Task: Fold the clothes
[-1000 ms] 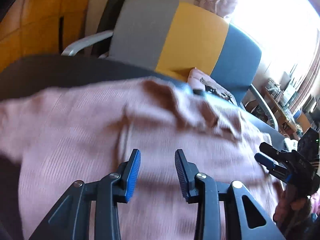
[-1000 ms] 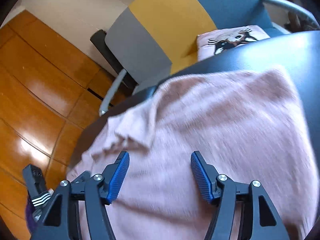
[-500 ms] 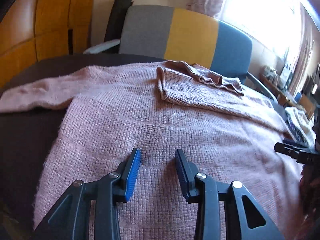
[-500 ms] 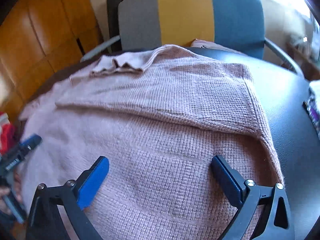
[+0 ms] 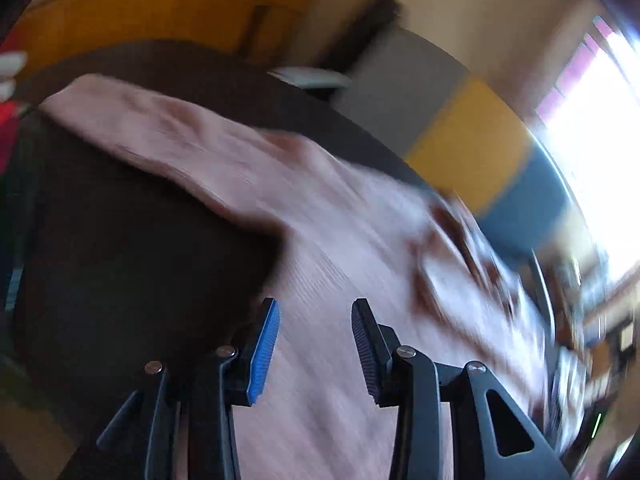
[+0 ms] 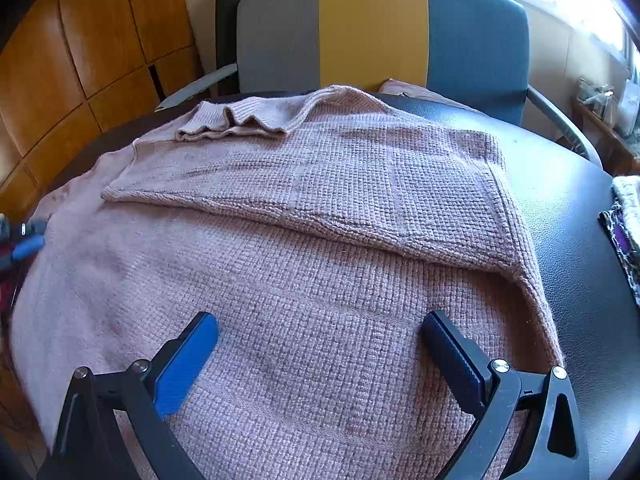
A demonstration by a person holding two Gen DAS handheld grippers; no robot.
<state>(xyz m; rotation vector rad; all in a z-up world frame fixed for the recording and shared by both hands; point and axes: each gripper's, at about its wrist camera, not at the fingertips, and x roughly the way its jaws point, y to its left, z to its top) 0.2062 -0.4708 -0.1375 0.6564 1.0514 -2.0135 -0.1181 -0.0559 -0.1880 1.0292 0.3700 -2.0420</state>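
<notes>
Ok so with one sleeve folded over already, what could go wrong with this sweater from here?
1. The sweater reaches the near left edge of the table, so a tug could slide it off.
2. The folded sleeve lies loose and could flip open.
3. The left gripper view is blurred, so a grab there could miss the other sleeve.

The sweater [image 6: 312,264] lies spread on the tabletop [image 6: 580,240], one sleeve [image 6: 304,184] folded across it, the armchair [image 6: 380,28] behind at twelve o'clock, wooden cabinets [image 6: 80,60] at ten o'clock.
</notes>
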